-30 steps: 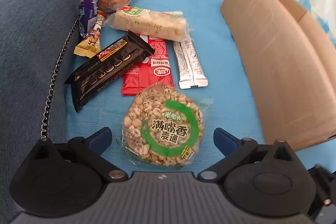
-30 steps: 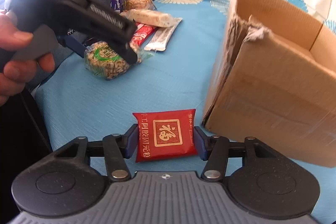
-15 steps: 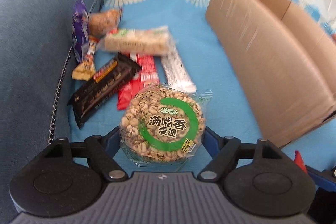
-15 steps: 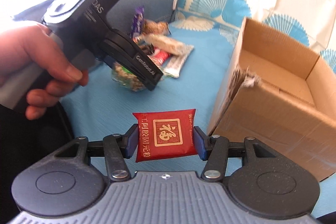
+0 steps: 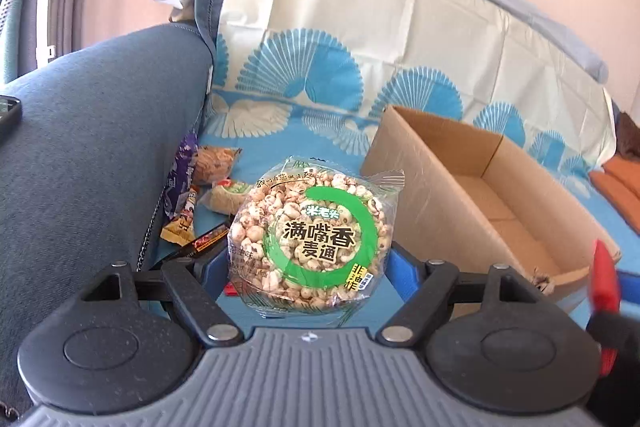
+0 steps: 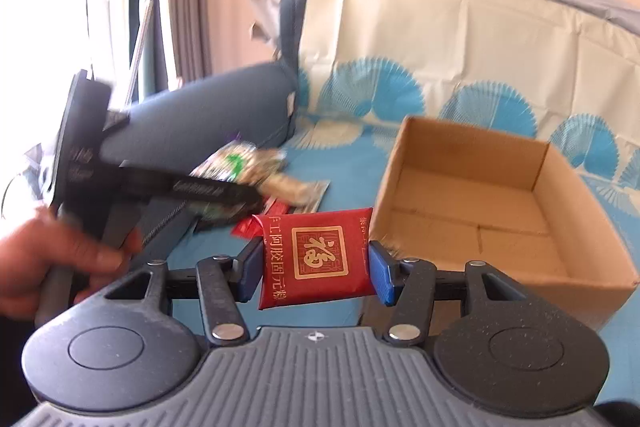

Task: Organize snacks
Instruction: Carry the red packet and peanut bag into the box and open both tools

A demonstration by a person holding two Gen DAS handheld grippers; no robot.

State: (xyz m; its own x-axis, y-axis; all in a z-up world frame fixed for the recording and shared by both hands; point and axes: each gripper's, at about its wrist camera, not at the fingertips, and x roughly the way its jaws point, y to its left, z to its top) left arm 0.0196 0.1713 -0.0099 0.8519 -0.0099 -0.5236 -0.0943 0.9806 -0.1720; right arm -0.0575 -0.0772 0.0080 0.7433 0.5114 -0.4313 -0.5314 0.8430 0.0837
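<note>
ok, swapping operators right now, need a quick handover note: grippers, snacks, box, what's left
Left gripper: shut on the round puffed-grain cake, lifted off the blue sheet.
Right gripper: shut on the red packet, beside the cardboard box.
The box looks empty inside; nothing packed yet.
Left: drop both in, then fetch the pile by the sofa arm: purple wrapper, peanut pack, others partly hidden.

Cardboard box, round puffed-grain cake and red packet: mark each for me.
cardboard box [image 6: 472, 199]: right wrist view, on its bare inside floor.
round puffed-grain cake [image 5: 312, 239]: left wrist view, middle of its label.
red packet [image 6: 318, 257]: right wrist view, on the gold square emblem at its centre.
</note>
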